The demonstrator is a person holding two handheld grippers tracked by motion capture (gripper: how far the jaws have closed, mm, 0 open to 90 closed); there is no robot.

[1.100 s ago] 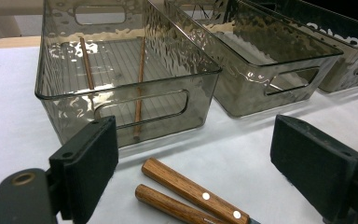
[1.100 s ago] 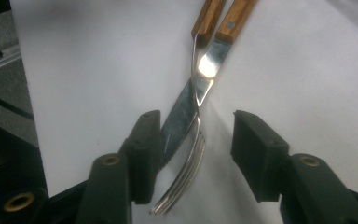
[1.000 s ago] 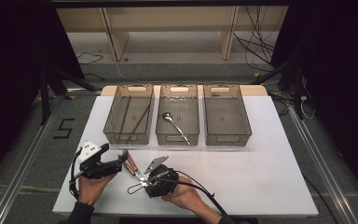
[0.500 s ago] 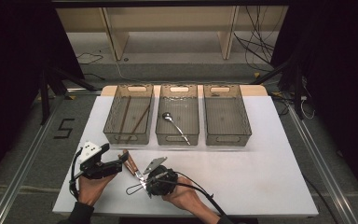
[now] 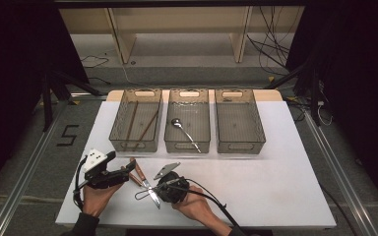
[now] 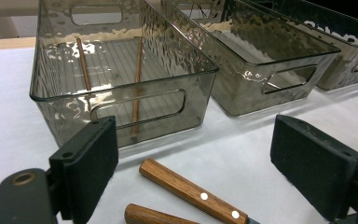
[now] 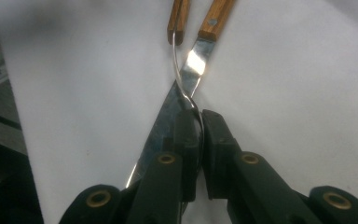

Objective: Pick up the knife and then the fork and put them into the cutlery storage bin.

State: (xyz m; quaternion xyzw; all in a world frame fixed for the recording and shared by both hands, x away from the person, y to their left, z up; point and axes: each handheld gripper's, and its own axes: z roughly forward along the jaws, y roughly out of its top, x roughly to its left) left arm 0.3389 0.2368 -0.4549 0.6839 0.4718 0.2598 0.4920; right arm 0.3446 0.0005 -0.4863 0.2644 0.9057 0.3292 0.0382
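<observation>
While lying on the white desk (image 5: 275, 172), wire-looped tool (image 7: 186, 93) pinched between just-closed right tongs (image 7: 199, 122), beside knife blade (image 7: 177, 100); left tongs (image 6: 193, 158) spread wide, hovering over two wooden handles (image 6: 191, 190), short of chopstick bin (image 6: 121, 100).

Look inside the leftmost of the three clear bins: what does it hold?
The leftmost bin holds two thin brown sticks, probably chopsticks, lying lengthwise on its ridged floor. The rippled front wall blurs their near ends, so anything small lying there cannot be made out.
</observation>
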